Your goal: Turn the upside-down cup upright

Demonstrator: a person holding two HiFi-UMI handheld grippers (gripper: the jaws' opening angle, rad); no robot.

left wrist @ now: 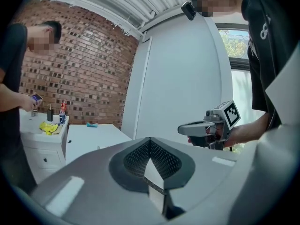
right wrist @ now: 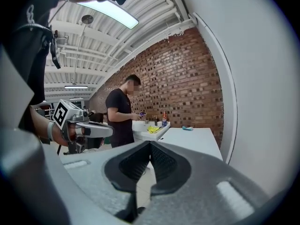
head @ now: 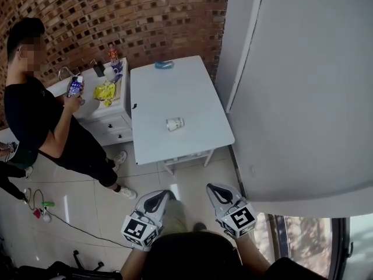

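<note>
White cup (head: 175, 123) on table (head: 175, 86), seemingly sideways, axis left-right; left gripper (head: 167, 194), right gripper (head: 211, 188) closed, empty

A converted industrial workroom, loft-like: a bare brick wall (head: 116, 16), a ribbed metal ceiling (right wrist: 117, 36) with a strip light (right wrist: 110, 12), a tiled floor (head: 87, 197) with trailing cables (head: 70, 226), a white table (head: 192, 92) and a cluttered cabinet (head: 113, 124).
</note>
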